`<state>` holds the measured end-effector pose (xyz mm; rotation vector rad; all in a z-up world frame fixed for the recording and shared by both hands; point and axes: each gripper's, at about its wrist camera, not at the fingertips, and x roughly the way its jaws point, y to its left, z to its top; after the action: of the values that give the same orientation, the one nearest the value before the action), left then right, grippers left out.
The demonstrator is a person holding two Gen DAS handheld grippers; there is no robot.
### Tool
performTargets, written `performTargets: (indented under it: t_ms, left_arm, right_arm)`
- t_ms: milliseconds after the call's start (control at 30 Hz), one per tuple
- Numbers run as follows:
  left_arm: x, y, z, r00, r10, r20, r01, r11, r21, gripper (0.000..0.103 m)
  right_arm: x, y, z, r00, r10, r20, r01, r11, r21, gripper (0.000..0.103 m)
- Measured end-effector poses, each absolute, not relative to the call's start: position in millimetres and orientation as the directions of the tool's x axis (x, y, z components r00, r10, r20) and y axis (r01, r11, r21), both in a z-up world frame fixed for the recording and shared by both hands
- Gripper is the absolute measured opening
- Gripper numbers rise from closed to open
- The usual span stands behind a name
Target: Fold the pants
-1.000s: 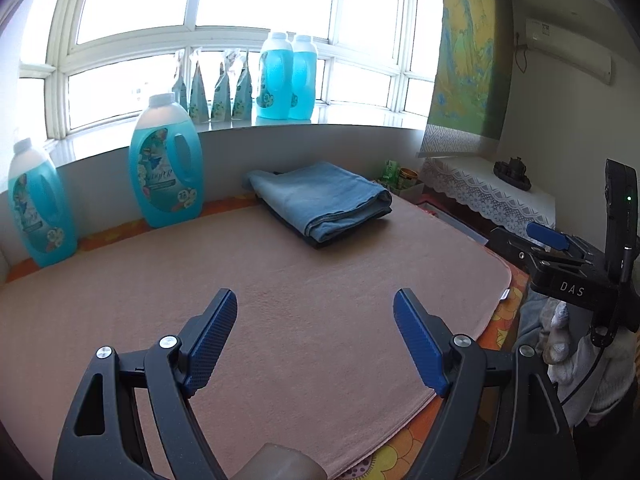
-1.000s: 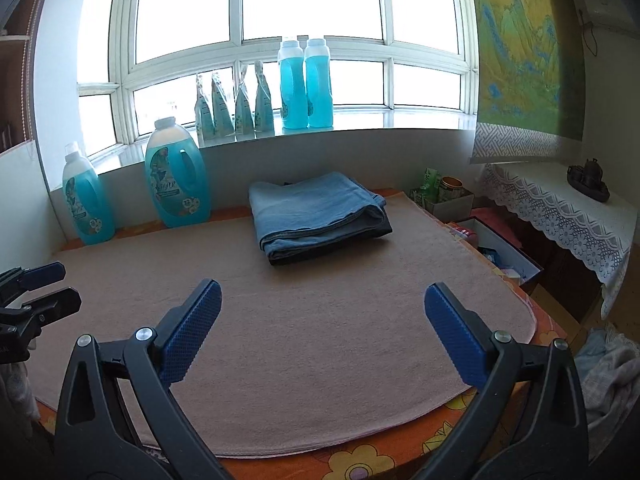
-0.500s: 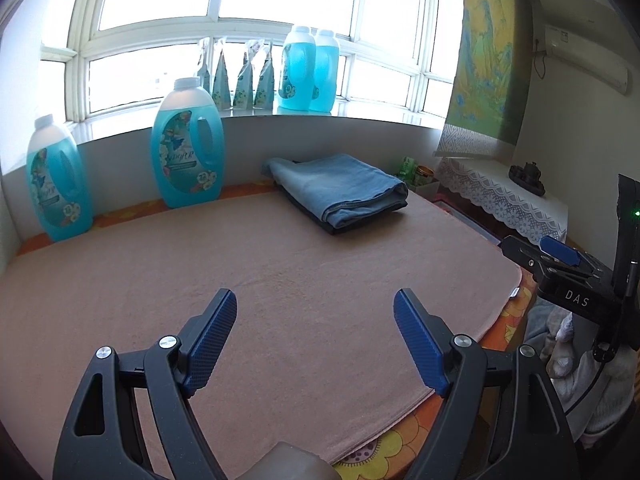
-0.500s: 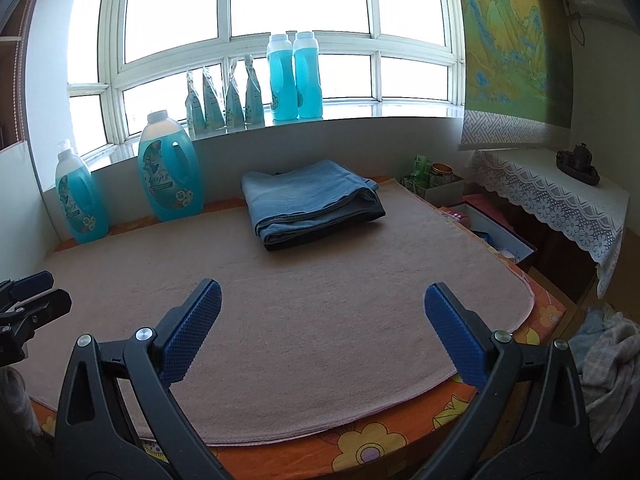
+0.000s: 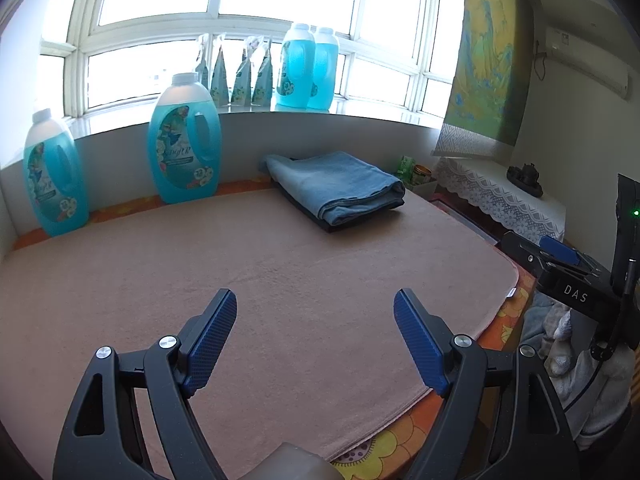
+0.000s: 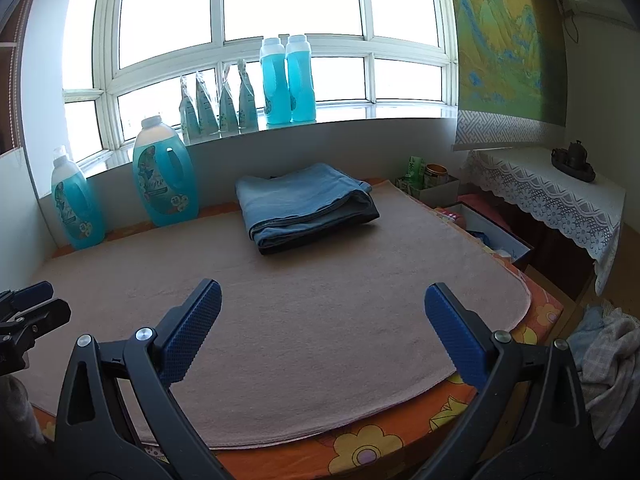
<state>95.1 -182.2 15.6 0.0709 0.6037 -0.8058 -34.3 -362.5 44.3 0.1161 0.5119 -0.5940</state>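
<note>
Blue folded pants far off; both grippers spread, empty; R view alone shows laundry pile.

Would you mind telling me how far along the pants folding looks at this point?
Done: folded blue pants lie on a darker folded garment at the far side of the brown towel. In hand: nothing; the left gripper and right gripper hang open over bare towel. Left: possibly the heap of clothes beside the table, though whether it holds pants is unclear.

Matt denim pants on a nubby terry towel.
</note>
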Motion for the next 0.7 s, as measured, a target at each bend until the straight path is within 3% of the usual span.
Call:
performTargets:
  t_ms: [700]
  left_arm:
    - [97.6,-177.8,12.6,0.545,-0.648,-0.532,0.680,0.713,-0.172,0.081]
  right_arm:
    - [-33.3,-361.1,38.6,0.708,-0.499,-0.500,0.556,0.830,-0.040,0.103]
